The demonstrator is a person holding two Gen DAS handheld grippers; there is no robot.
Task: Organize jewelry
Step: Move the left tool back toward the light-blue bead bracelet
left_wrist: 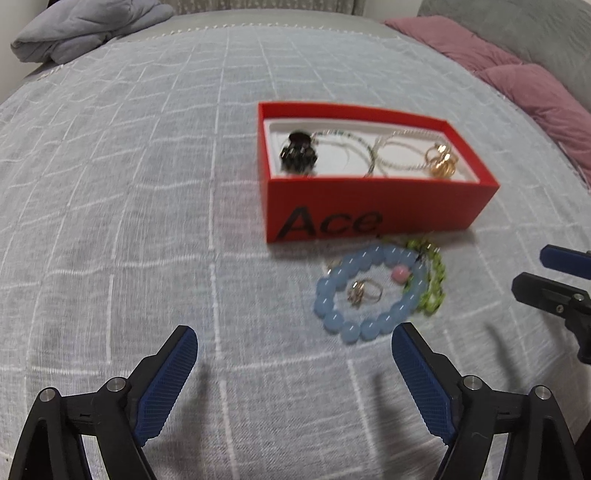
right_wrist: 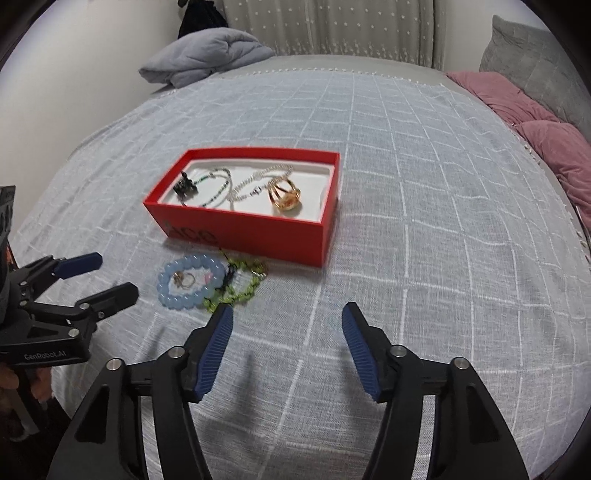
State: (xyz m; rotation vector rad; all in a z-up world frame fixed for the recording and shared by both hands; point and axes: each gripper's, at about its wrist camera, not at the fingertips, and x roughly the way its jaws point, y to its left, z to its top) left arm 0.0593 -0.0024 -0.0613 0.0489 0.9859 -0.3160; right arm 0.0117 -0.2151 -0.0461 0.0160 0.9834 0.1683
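A red open box (left_wrist: 369, 206) (right_wrist: 236, 229) lies on the checked bedspread. It holds a black piece (left_wrist: 297, 153), thin beaded chains (left_wrist: 369, 155) and a gold ring (right_wrist: 286, 195). In front of the box lie a blue bead bracelet (left_wrist: 321, 291) (right_wrist: 166, 291), a green bead bracelet (left_wrist: 437, 280) (right_wrist: 247, 291) and a small gold ring (left_wrist: 364, 291) (right_wrist: 183, 279) inside the blue loop. My left gripper (left_wrist: 295, 332) (right_wrist: 114, 275) hovers open just short of the blue bracelet, nothing between its fingers. My right gripper (right_wrist: 287, 310) (left_wrist: 532, 269) is open and empty, to the right of the bracelets.
A folded grey blanket (left_wrist: 85, 29) (right_wrist: 207, 55) rests at the far left of the bed. A pink quilt (left_wrist: 535, 81) (right_wrist: 535, 122) and a grey pillow (right_wrist: 532, 62) line the right side. A hand (right_wrist: 14, 384) holds the left gripper.
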